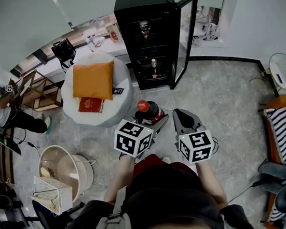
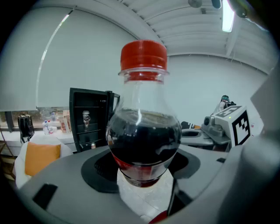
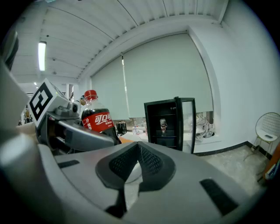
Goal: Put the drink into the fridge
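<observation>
1. The left gripper (image 1: pixel 153 122) is clamped on the lower body of the cola bottle (image 1: pixel 143 107). It holds the bottle upright, red cap up, near the middle of the head view. The fridge (image 1: pixel 150 38) stands well apart at 12 o'clock. The bottle is smooth, round and heavy with liquid, and the grip sits low, so I judge it could tip or slide between the pads on the way.
2. The bottle is tall and the fridge shelves look shallow. Pushed in upright, its cap might strike a shelf edge, or its body might knock over a can already there.
3. The right gripper (image 1: pixel 184 119), at 5 o'clock, has its jaws pressed together on nothing. The fridge door (image 1: pixel 186 36) hangs open at 1 o'clock. If it swung back, the bottle could catch on it, and this free gripper could steady it.
4. At 8 o'clock a white tub (image 1: pixel 69 164) holds something pale yellow that I cannot identify. Just below it, a wire basket (image 1: pixel 51 194) has unclear contents.
5. The fridge holds a can (image 1: pixel 144 28) on an upper shelf and a smaller can (image 1: pixel 154 63) lower down. The rest is too dark to read.
</observation>
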Motion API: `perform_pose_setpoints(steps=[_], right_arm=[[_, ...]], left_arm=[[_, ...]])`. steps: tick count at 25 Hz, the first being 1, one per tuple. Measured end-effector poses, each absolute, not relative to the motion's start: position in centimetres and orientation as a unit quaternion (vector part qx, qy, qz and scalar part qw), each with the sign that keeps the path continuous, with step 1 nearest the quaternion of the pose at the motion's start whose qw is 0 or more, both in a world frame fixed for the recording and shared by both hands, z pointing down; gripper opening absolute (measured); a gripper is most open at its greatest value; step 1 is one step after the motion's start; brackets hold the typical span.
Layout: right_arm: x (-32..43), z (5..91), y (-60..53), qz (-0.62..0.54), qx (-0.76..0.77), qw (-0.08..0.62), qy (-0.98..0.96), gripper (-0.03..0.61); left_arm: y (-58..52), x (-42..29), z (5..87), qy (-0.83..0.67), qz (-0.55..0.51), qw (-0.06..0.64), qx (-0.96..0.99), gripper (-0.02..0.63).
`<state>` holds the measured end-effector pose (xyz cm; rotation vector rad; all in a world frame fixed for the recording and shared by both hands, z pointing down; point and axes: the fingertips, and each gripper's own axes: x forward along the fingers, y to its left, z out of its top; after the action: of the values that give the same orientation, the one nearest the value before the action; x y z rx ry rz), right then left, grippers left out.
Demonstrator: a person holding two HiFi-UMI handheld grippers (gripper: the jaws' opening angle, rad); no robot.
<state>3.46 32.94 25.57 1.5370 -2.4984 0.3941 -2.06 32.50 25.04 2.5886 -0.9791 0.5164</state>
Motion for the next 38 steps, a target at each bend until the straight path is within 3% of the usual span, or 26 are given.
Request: perform_pose_setpoints(steps=[38], right_arm=[[5.4,26.7,30.6,0.17,0.507,0.074,-0.842,0.018]], left_arm=[[29.8,-2.8,26.0,-0.392,0.199,0.173,0.882,0.318]])
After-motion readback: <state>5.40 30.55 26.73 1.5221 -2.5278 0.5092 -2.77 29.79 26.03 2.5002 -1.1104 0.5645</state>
